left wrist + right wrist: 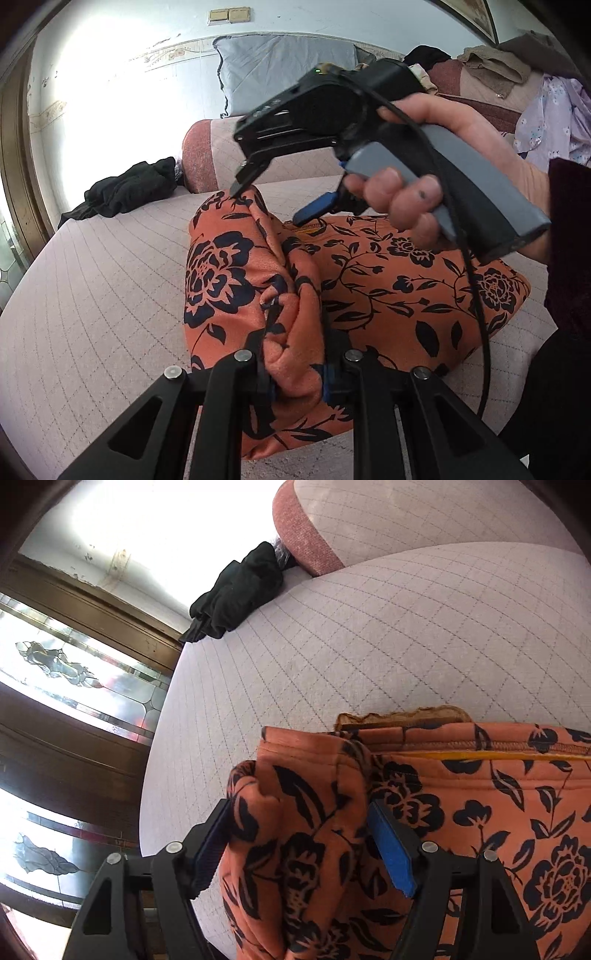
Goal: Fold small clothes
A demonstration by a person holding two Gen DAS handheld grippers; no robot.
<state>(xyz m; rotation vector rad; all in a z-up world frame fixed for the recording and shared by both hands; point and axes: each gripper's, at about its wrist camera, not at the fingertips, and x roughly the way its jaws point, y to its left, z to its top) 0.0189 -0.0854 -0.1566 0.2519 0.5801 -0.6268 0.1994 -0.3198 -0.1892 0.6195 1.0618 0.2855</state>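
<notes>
Fold in progress: the orange floral garment (388,273) lies on the quilted bed (103,295). Left tool (295,373) is pinching a raised fold of it. Right tool (299,845) stands spread, fabric between its pads (apparently released). Next: lay the fold flat.

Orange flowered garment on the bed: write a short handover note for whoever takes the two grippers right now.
Left gripper: shut on a bunched fold of the orange flowered garment.
Right gripper: jaws open, the garment's raised fold between them; the pads do not look pressed on it.
Garment lies on the quilted bed cover, partly folded, one side lumpy. A black garment sits apart near the bolster.
Done: first fold over.
Left: lay the held fold flat, finish folding, likely the black one next.
</notes>
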